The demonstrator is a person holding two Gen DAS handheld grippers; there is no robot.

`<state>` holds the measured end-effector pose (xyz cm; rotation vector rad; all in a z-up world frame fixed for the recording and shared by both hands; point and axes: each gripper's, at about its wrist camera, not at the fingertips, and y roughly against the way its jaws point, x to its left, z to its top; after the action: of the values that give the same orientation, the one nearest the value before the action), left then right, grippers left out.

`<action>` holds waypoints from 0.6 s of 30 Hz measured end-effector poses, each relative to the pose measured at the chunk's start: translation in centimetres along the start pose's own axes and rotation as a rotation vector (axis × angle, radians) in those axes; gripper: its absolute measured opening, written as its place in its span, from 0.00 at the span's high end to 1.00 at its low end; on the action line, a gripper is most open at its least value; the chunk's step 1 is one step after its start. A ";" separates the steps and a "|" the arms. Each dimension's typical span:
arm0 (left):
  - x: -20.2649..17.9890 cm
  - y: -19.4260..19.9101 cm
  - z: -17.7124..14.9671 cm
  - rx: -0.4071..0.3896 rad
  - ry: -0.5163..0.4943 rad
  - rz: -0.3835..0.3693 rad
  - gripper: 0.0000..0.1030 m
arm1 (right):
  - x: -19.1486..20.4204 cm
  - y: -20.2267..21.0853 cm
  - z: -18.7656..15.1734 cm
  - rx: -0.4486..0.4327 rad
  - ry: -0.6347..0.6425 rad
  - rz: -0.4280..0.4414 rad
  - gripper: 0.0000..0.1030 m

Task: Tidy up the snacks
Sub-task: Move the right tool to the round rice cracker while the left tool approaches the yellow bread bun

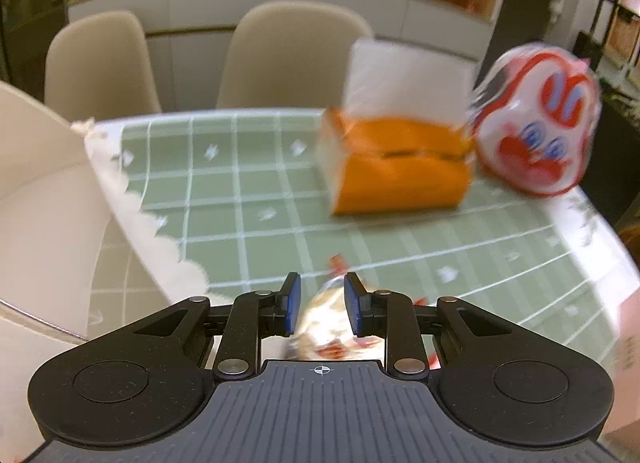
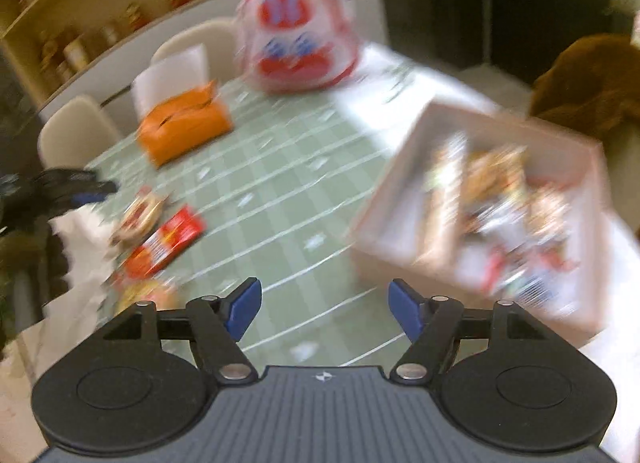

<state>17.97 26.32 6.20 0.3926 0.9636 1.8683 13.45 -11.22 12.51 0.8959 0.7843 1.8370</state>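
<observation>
My left gripper [image 1: 322, 305] is shut on a clear snack packet [image 1: 326, 323] with red print, held just above the green checked tablecloth [image 1: 248, 191]. In the right wrist view the left gripper [image 2: 94, 191] shows at the left edge over a round snack packet [image 2: 138, 213]. A red snack box [image 2: 166, 241] and another packet [image 2: 146, 291] lie beside it. My right gripper [image 2: 324, 311] is open and empty above the cloth. A pink box [image 2: 416, 183] full of several snacks sits to its right.
An orange tissue box [image 1: 400, 167] and a red-and-white cartoon-face bag [image 1: 536, 135] stand at the far side of the table. A white box flap [image 1: 44, 167] is at the left. Two beige chairs [image 1: 296, 51] stand behind the table.
</observation>
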 end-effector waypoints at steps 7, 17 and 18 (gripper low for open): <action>0.3 0.2 -3.0 0.093 -0.056 -0.164 0.73 | 7.3 -3.5 -3.0 0.134 0.090 0.134 0.31; 0.8 2.8 -5.2 0.150 -0.047 -0.282 0.72 | 12.1 -7.6 -0.7 0.167 0.156 0.185 0.28; 0.9 2.6 -5.2 0.148 -0.037 -0.272 0.73 | 12.5 -8.3 -0.7 0.182 0.171 0.191 0.28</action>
<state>12.70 24.23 4.76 0.3630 1.0770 1.5458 12.71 3.20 8.60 0.9648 1.0150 2.0544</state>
